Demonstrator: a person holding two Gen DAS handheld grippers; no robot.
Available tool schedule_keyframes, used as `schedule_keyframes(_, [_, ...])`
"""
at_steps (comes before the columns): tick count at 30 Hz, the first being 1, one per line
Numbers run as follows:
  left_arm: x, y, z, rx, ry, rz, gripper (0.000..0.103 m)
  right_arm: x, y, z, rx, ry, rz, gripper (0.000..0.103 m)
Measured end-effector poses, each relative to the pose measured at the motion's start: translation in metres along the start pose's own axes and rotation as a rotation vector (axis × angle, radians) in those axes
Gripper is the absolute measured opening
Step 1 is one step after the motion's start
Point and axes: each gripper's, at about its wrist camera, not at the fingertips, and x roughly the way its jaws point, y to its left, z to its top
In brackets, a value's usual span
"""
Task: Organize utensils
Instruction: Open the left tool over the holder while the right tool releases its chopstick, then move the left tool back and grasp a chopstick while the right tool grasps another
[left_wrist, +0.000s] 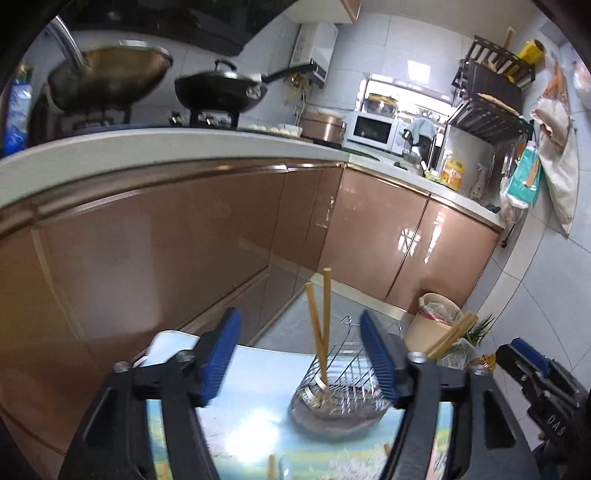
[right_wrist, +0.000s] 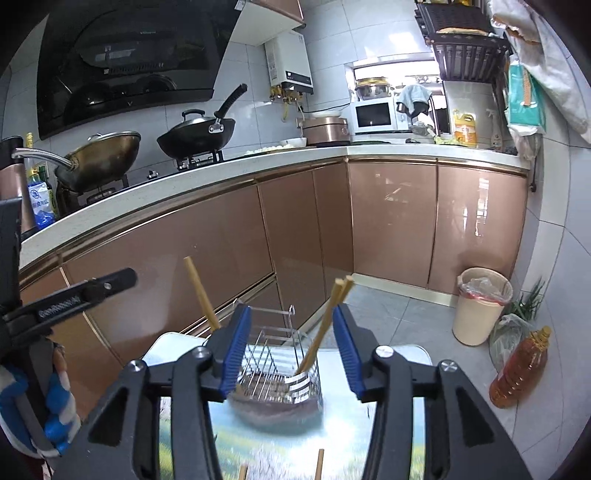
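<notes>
Kitchen, low viewpoint, small tabletop (left_wrist: 258, 435) with a printed landscape surface in front of copper-coloured cabinet doors (left_wrist: 177, 236).

Left gripper (left_wrist: 301, 354): blue-padded fingers (left_wrist: 221, 350) spread apart, nothing pressed between them. Ahead of the fingertips, toward the right finger, a wire utensil basket (left_wrist: 340, 384) standing on the tabletop. Two wooden chopsticks (left_wrist: 321, 317) standing in the basket, crossing as they lean, tops clear above the fingertips. Beyond the right finger, another pair of chopsticks (left_wrist: 452, 334) angled up to the right. Far right of the fingers, part of the right gripper.

Right gripper (right_wrist: 291, 347): fingers (right_wrist: 236, 350) also parted, gripping nothing. Directly ahead between them, the same basket (right_wrist: 273, 365), a paired set of chopsticks (right_wrist: 327, 325) leaning up toward the right finger without touching the pad. Left of the left finger, one more chopstick (right_wrist: 201, 293) sticking up, lower end hidden behind that finger. Below the fingers, near the bottom edge, two short chopstick ends (right_wrist: 320, 463) visible over the tabletop; resting or not, cannot tell. Far left, the left gripper's black finger and a blue-and-white sleeve (right_wrist: 55, 402).

Right of the fingers on the floor: a beige waste bin (right_wrist: 480, 306) and a bottle of amber oil (right_wrist: 521, 369).
</notes>
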Motion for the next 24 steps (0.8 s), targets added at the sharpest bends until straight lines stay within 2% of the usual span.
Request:
schedule_keyframes(1, [-0.015, 0.003, -0.003, 0.015, -0.014, 0.011, 0.078, -0.008, 0.001, -0.002, 0.001, -0.004, 0.000, 0.050])
schedule_keyframes(5, [-0.056, 0.013, -0.009, 0.037, -0.042, 0.026, 0.084, -0.045, 0.005, -0.012, -0.001, -0.011, 0.002, 0.052])
schedule_keyframes(15, [-0.144, 0.049, -0.020, 0.024, -0.081, 0.048, 0.084, -0.130, 0.007, -0.032, 0.013, -0.057, -0.017, 0.052])
schedule_keyframes(24, [-0.193, 0.067, -0.024, 0.023, -0.074, 0.060, 0.084, -0.181, 0.014, -0.035, 0.002, -0.090, -0.020, 0.052])
